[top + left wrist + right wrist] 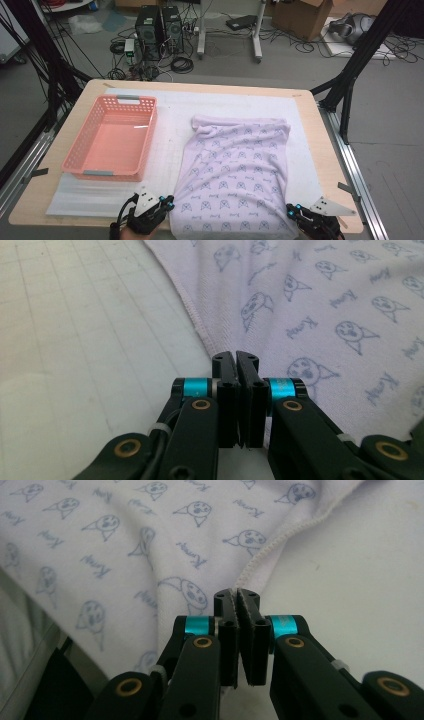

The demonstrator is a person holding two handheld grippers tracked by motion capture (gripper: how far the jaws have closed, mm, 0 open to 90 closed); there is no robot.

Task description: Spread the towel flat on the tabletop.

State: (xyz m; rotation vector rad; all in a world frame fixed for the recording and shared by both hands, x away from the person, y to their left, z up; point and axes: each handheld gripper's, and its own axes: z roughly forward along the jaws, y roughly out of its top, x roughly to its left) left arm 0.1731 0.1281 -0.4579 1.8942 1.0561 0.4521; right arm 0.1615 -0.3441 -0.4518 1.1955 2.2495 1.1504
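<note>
A pale lilac towel with blue cartoon prints lies spread on the counter, right of a pink basket. Each hand-held gripper, left and right, is clenched on a near corner, probably to lift and fold it.

Towel — pale lilac cloth, printed all over with small blue cartoon faces and script. Spread mostly flat on the table's right half, long axis running 6 to 12 o'clock. Far edge bunched and wrinkled — a fold at its 11 o'clock corner. Near edge reaches the table's 6 o'clock rim.
</note>
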